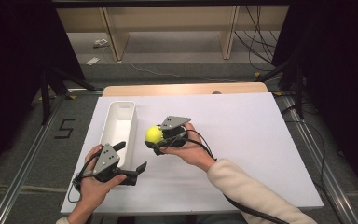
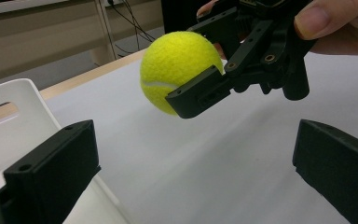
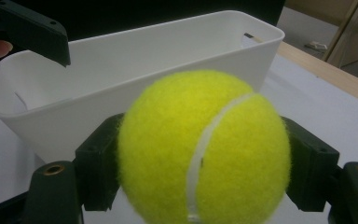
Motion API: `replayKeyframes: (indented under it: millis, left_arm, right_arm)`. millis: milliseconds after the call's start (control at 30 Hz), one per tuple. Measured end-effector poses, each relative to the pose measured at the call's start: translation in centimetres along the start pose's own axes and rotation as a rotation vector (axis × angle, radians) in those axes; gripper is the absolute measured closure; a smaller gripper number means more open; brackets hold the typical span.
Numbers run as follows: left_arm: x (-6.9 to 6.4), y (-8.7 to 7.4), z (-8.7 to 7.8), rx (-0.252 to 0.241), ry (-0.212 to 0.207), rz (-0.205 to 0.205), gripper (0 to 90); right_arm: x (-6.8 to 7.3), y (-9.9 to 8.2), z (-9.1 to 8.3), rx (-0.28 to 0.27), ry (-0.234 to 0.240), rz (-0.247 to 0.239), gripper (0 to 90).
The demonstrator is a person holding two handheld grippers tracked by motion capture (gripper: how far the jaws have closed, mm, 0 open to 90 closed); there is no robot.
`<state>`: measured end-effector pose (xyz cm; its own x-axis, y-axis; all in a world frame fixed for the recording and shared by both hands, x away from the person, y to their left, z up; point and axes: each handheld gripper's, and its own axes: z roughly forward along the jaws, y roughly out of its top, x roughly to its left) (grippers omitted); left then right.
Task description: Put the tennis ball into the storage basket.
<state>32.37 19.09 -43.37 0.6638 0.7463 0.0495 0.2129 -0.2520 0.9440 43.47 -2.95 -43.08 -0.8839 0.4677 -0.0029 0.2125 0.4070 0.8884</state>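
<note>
A yellow tennis ball (image 1: 154, 134) is clamped between the jaws of my right gripper (image 1: 153, 141), lifted a little off the white table top just right of a long white bin (image 1: 121, 104). In the right gripper view the ball (image 3: 203, 149) sits between the black fingers (image 3: 98, 168), with the bin's side wall (image 3: 135, 79) right behind it. My left gripper (image 1: 131, 155) stands open at the bin's near end, one jaw over the bin, the other over the table. From the left gripper view, the ball (image 2: 175, 65) hangs ahead above the table.
The white board (image 1: 242, 140) covers the table, with a wooden edge (image 1: 186, 88) at the back. Wide free room lies to the right of the hands. Shelving legs and cables stand on the floor beyond.
</note>
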Motion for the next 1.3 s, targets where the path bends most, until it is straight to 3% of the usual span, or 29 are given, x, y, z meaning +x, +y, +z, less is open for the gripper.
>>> replayKeyframes:
  millis: [1300]
  left_arm:
    - [-0.1, 0.1, 0.0, -0.005, 0.001, 0.000, 0.0]
  right_arm:
    - [-0.1, 1.3, 0.6, -0.010, -0.017, -0.007, 26.5]
